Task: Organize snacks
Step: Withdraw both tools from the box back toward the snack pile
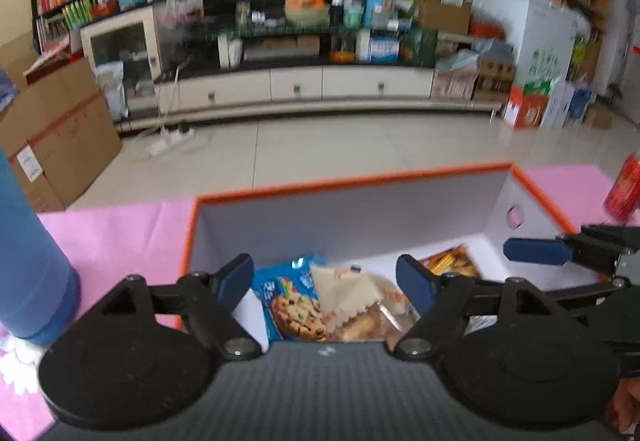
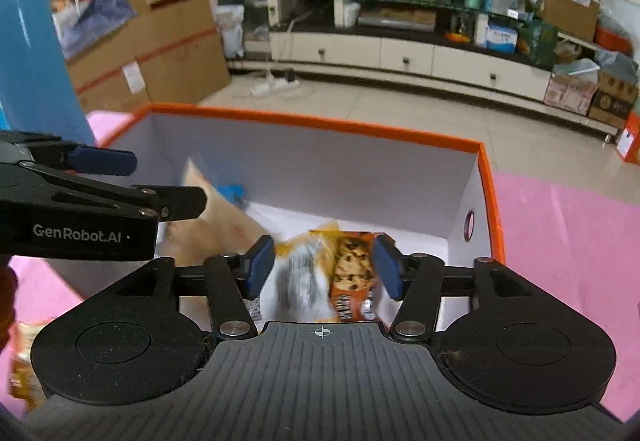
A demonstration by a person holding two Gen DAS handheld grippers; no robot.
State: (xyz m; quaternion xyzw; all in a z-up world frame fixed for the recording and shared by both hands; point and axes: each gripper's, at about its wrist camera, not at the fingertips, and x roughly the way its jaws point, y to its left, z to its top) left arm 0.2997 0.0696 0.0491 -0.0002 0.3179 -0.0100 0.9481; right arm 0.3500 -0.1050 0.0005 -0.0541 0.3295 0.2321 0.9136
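An orange-rimmed white box (image 1: 352, 183) (image 2: 320, 121) stands on a pink mat. Inside it lie a blue cookie packet (image 1: 288, 301), a pale sandwich-type packet (image 1: 352, 297) (image 2: 216, 225) and an orange chocolate-chip cookie packet (image 1: 452, 261) (image 2: 352, 273). My left gripper (image 1: 324, 283) is open and empty over the box's near left part. My right gripper (image 2: 322, 267) is open over the box's near right part, with the orange packet below and between its pads; it looks blurred and free of them. Each gripper shows in the other's view (image 1: 532, 251) (image 2: 104, 161).
A tall blue bottle (image 1: 28, 265) (image 2: 36, 53) stands left of the box. A red can (image 1: 624, 189) stands to the right. Another snack packet (image 2: 24, 369) lies on the pink mat (image 2: 568, 241) at the near left. Beyond are tiled floor, cardboard boxes and a TV cabinet.
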